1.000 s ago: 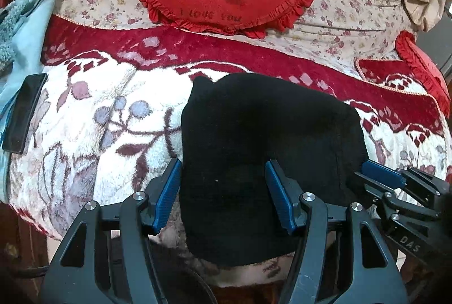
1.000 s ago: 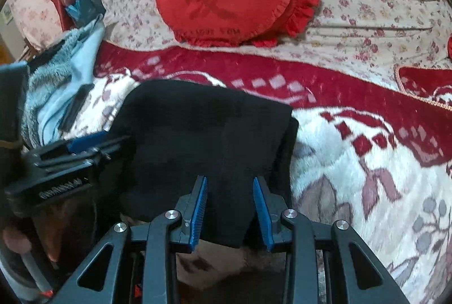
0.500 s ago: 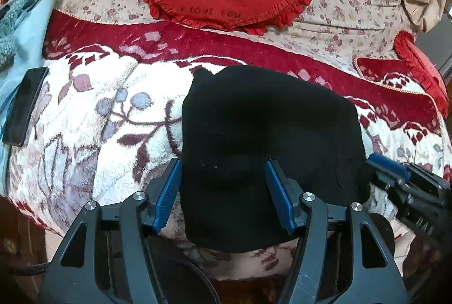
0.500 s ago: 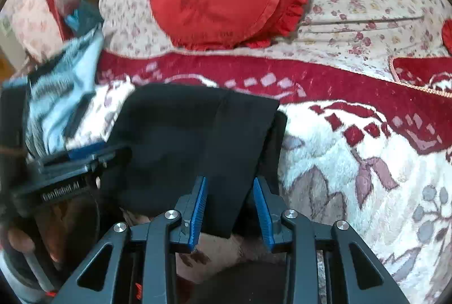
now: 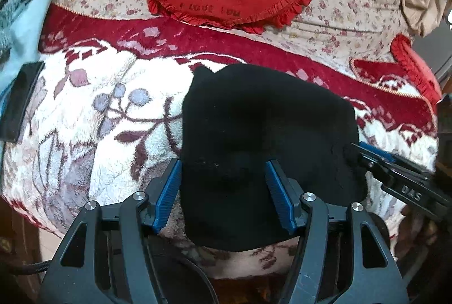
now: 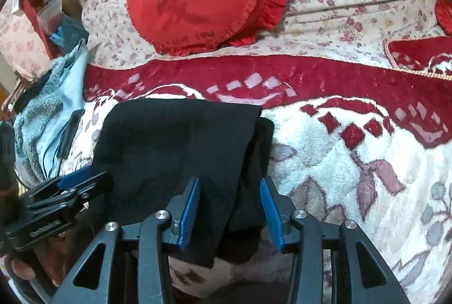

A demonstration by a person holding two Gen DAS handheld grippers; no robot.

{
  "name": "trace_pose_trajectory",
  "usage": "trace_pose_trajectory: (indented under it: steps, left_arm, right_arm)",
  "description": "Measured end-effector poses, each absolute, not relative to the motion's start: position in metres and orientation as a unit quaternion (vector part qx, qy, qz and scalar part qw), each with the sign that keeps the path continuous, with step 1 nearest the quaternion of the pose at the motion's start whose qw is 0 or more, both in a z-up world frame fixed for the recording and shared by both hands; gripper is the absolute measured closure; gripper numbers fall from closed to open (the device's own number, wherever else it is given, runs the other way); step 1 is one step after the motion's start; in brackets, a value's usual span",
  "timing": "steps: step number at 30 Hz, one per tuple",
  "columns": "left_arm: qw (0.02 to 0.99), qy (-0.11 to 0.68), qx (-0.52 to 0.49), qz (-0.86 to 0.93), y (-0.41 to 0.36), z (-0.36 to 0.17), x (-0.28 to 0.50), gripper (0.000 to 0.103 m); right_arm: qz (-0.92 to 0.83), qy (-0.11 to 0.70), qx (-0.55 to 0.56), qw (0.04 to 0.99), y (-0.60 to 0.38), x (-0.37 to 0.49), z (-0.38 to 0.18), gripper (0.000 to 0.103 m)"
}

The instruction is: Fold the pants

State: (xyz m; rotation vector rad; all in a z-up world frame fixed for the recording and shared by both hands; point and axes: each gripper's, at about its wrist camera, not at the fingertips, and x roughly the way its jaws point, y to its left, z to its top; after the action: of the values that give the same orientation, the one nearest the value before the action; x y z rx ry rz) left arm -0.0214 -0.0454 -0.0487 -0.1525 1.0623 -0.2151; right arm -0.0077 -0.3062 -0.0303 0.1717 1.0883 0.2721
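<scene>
Two hand-held grippers work the black pants (image 5: 265,140), which lie folded into a compact stack on the bed blanket (image 5: 84,117), near its front edge. Left hand-held gripper (image 5: 223,191): jaws spread wide, gripping nothing, fabric's near-left part between the pads; held low, pointing fwd. Right hand-held gripper (image 6: 228,216): also released, straddling the stack's right edge w/ layers offset there. To do it well: square that offset edge, press flat, don't drag the stack.
</scene>
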Motion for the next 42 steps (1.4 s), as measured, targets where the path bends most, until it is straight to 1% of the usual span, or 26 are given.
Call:
trace_pose_trajectory:
  steps: [3, 4, 5, 7, 10, 11, 15, 16, 18, 19, 20, 21, 23, 24, 26, 30, 32, 35, 37, 40, 42]
  left_arm:
    - [0.846, 0.510, -0.111, -0.108, -0.033, -0.051, -0.017, 0.040]
    - [0.842, 0.512, -0.125, -0.111, -0.029, -0.053, -0.015, 0.037]
    - [0.840, 0.514, -0.132, -0.113, -0.027, -0.054, -0.013, 0.033]
    - [0.833, 0.520, -0.151, -0.119, -0.024, -0.059, -0.009, 0.030]
    - [0.817, 0.535, -0.173, -0.126, -0.023, -0.070, -0.003, 0.030]
    - [0.815, 0.537, -0.175, -0.127, -0.024, -0.072, -0.001, 0.026]
    - [0.799, 0.548, -0.203, -0.142, -0.026, -0.082, 0.009, 0.024]
    - [0.797, 0.549, -0.207, -0.144, -0.026, -0.084, 0.010, 0.021]
    - [0.798, 0.546, -0.208, -0.147, -0.030, -0.086, 0.011, 0.020]
    - [0.801, 0.544, -0.200, -0.149, -0.032, -0.084, 0.011, 0.022]
    - [0.805, 0.540, -0.193, -0.155, -0.035, -0.081, 0.010, 0.035]
    - [0.807, 0.538, -0.185, -0.161, -0.037, -0.078, 0.009, 0.038]
    - [0.811, 0.532, -0.176, -0.169, -0.038, -0.069, 0.008, 0.053]
    - [0.812, 0.530, -0.175, -0.173, -0.037, -0.064, 0.010, 0.055]
    - [0.817, 0.521, -0.175, -0.176, -0.031, -0.055, 0.014, 0.056]
    - [0.837, 0.492, -0.169, -0.168, -0.021, -0.032, 0.036, 0.056]
    - [0.844, 0.488, -0.159, -0.157, -0.019, -0.030, 0.050, 0.056]
    - [0.842, 0.499, -0.152, -0.139, -0.017, -0.044, 0.072, 0.056]
    - [0.830, 0.523, -0.152, -0.124, -0.015, -0.064, 0.085, 0.055]
    - [0.826, 0.522, -0.170, -0.128, -0.007, -0.075, 0.084, 0.047]
    - [0.825, 0.521, -0.175, -0.129, -0.004, -0.074, 0.082, 0.046]
  right_arm:
    - [0.139, 0.528, 0.099, 0.832, -0.316, 0.001, -0.039, 0.052]
    - [0.141, 0.531, 0.102, 0.829, -0.318, 0.004, -0.042, 0.046]
    - [0.144, 0.533, 0.106, 0.827, -0.321, 0.007, -0.044, 0.042]
    - [0.157, 0.538, 0.132, 0.817, -0.327, 0.013, -0.050, 0.042]
    - [0.176, 0.542, 0.170, 0.804, -0.331, 0.018, -0.056, 0.042]
    - [0.181, 0.544, 0.177, 0.800, -0.330, 0.019, -0.058, 0.042]
    - [0.191, 0.550, 0.183, 0.792, -0.326, 0.026, -0.067, 0.041]
    - [0.193, 0.550, 0.184, 0.791, -0.325, 0.027, -0.067, 0.041]
    - [0.195, 0.549, 0.186, 0.791, -0.324, 0.028, -0.067, 0.041]
    - [0.197, 0.545, 0.181, 0.795, -0.321, 0.029, -0.065, 0.046]
    - [0.196, 0.541, 0.169, 0.800, -0.319, 0.028, -0.062, 0.049]
    - [0.194, 0.536, 0.157, 0.806, -0.315, 0.027, -0.058, 0.052]
    - [0.188, 0.522, 0.133, 0.821, -0.307, 0.023, -0.047, 0.058]
    - [0.187, 0.515, 0.128, 0.827, -0.304, 0.023, -0.041, 0.059]
    - [0.190, 0.499, 0.125, 0.836, -0.301, 0.026, -0.029, 0.062]
    - [0.202, 0.471, 0.139, 0.848, -0.295, 0.044, -0.010, 0.062]
    - [0.201, 0.462, 0.137, 0.853, -0.287, 0.060, -0.007, 0.062]
    - [0.194, 0.465, 0.141, 0.852, -0.277, 0.088, -0.017, 0.061]
    - [0.172, 0.489, 0.126, 0.846, -0.269, 0.107, -0.035, 0.061]
    - [0.151, 0.498, 0.094, 0.849, -0.265, 0.111, -0.049, 0.061]
    - [0.147, 0.494, 0.101, 0.851, -0.270, 0.105, -0.045, 0.061]
